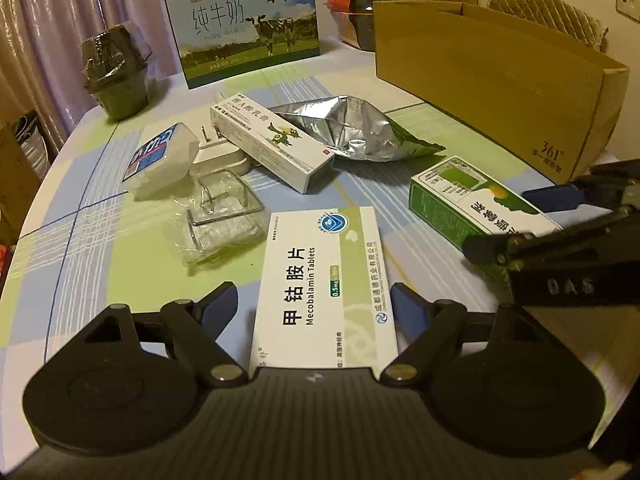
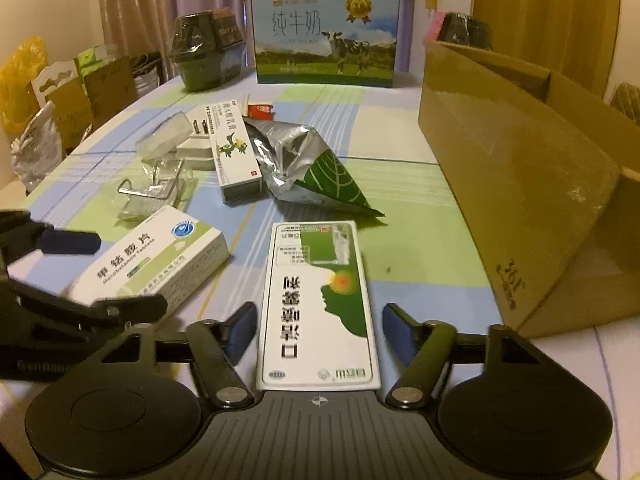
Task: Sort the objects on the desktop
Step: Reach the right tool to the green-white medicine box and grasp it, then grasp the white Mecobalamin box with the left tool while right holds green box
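My left gripper [image 1: 314, 304] stands wide, its blue-padded fingers straddling the Mecobalamin tablet box [image 1: 324, 288] without touching it; my right gripper [image 2: 320, 328] is likewise spread to either side of the green-and-white spray box [image 2: 320, 304], with clear gaps at both pads. Both items lie flat on the checked tablecloth [image 1: 100, 240], so I judge the step in hand to be the approach before a two-handed pickup. The next move calls for closing each pair of pads squarely on the long edges; both cartons are thin glossy card, light and likely to crush or slip under uneven pressure. Beyond them lie a crinkled clear plastic packet with a bent wire clip [image 1: 220, 216], a soft wrapped tissue pack [image 1: 160, 160], a white hard-shelled plug adapter [image 1: 224, 156], a long ointment carton [image 1: 272, 144] and a creased foil pouch [image 1: 340, 128]. To my right stands the open cardboard box [image 2: 520, 176], a rigid corrugated container and the probable destination. At the far edge stand a milk gift carton [image 2: 326, 36] and a dark film-wrapped tub [image 1: 116, 76].
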